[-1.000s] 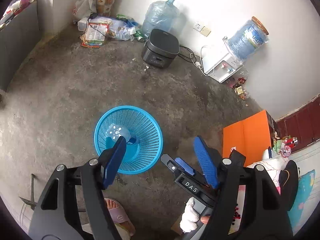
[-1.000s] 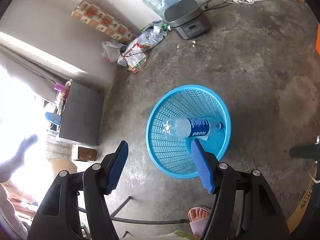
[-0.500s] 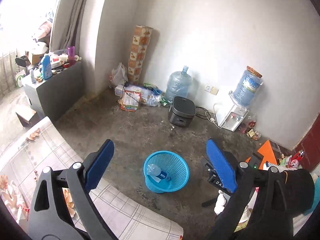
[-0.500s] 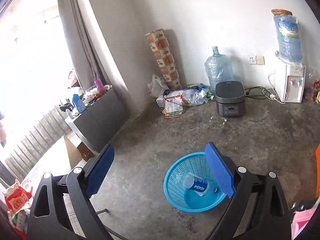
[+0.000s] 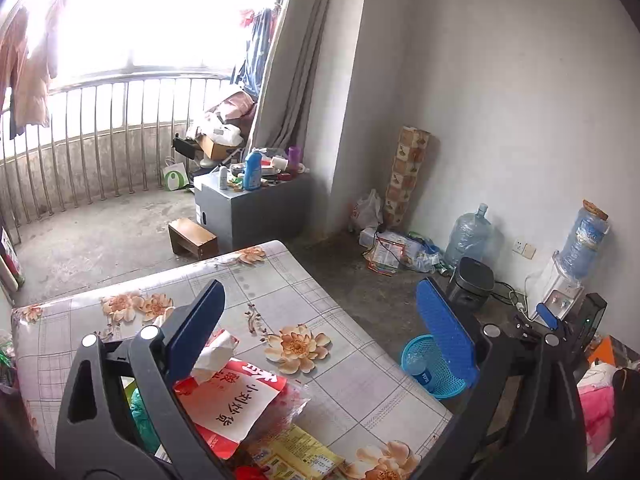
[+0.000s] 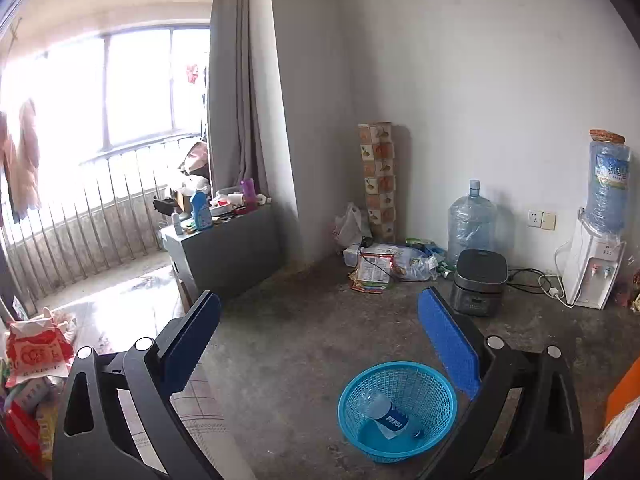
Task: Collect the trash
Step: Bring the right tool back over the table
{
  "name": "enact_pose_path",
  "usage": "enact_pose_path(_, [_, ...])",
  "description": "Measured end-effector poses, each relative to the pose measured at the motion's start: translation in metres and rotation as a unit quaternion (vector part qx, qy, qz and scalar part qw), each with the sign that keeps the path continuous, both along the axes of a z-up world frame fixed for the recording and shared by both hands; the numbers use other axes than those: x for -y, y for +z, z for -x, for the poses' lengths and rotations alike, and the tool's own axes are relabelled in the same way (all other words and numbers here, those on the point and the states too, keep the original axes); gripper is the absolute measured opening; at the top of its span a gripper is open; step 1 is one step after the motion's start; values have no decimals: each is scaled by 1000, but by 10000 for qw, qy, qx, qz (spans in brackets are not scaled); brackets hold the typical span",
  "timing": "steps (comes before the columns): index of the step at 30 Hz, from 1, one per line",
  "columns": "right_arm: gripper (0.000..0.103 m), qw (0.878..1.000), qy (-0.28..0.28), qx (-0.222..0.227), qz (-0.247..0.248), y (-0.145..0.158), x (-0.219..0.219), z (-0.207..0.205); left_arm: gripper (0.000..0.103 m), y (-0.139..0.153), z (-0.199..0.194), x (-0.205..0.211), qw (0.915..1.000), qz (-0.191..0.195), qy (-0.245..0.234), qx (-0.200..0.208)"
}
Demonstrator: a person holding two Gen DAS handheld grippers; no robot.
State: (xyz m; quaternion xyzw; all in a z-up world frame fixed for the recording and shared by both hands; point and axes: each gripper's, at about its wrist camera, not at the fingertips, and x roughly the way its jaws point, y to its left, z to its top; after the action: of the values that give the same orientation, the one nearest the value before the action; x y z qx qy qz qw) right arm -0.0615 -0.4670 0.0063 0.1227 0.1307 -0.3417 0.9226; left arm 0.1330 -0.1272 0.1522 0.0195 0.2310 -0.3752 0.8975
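Left gripper (image 5: 320,320) with jaws spread and empty, above the flowered desk (image 5: 352,376); wrappers (image 5: 236,404) lie at 7 o'clock. Right gripper (image 6: 320,328) jaws opening, nothing between them. Blue basket (image 6: 440,424) on the floor at 5 o'clock holds the bottle (image 6: 386,416).

Daylight blows out the window (image 5: 152,20); sharp frames, fisheye-bent with dark corners.
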Motion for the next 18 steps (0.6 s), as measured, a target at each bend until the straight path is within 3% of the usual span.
enact_pose_path(4, [96,9959,823,59,-368,7,-23,-13,92,-12,11,-49,9996,-37,271,-84])
enact_pose_path(7, [96,9862,1448,56,-803,4,-43,-25,92,-30,18,-76,9986,-54,380,-364])
enact_pose_path(11, [95,9658,2205,-67,-1364,-5,-67,-38,92,-60,28,-94,9963,-104,316,-791])
enact_pose_path(18, [82,9203,3127,-680,-2252,-37,-109,-67,92,-111,41,-91,9908,-253,-16,-1330])
